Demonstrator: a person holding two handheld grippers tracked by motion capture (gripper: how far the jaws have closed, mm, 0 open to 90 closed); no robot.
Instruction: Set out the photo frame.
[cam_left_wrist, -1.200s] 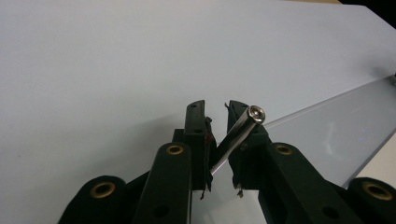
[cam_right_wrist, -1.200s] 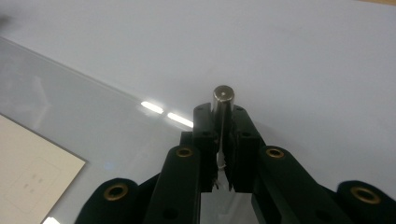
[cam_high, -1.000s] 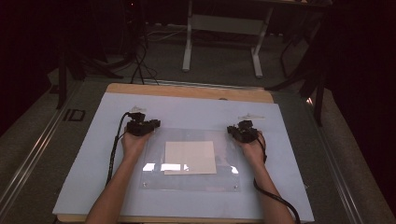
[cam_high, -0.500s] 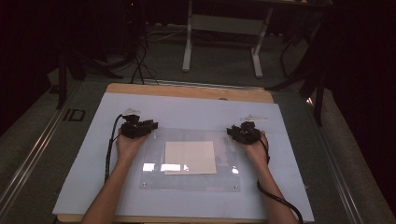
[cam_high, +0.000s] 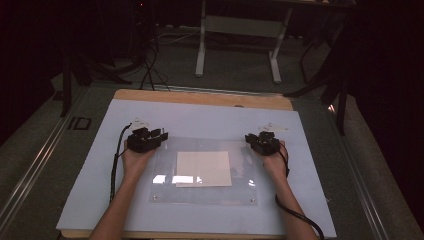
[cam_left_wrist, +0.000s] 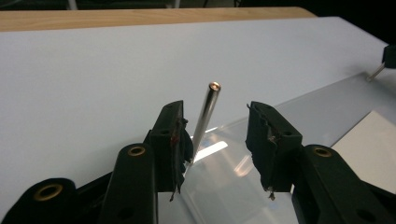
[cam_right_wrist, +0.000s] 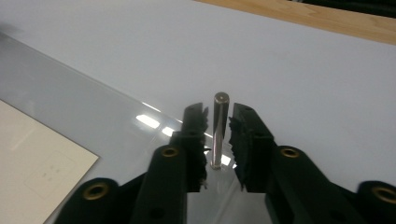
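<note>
A clear acrylic plate (cam_high: 165, 192) lies on the pale mat, with a cream sheet of paper (cam_high: 203, 168) at its middle. My left gripper (cam_high: 159, 135) is at the plate's far left corner. In the left gripper view it (cam_left_wrist: 215, 114) is open, and a thin metal pin (cam_left_wrist: 207, 114) stands between the jaws, leaning close to the left one. My right gripper (cam_high: 262, 137) is at the far right corner. Its jaws (cam_right_wrist: 219, 114) stand narrowly open around an upright metal pin (cam_right_wrist: 218, 135), with slim gaps on both sides.
The pale mat (cam_high: 210, 120) covers a wooden table (cam_high: 200, 98). A second pin (cam_left_wrist: 375, 72) stands far right in the left gripper view. Small fasteners mark the plate's near corners (cam_high: 155, 198). Cables trail from both grippers (cam_high: 116, 165). Dark floor and table legs lie beyond.
My left gripper has shifted slightly left and a little toward the person. The right gripper has barely moved.
</note>
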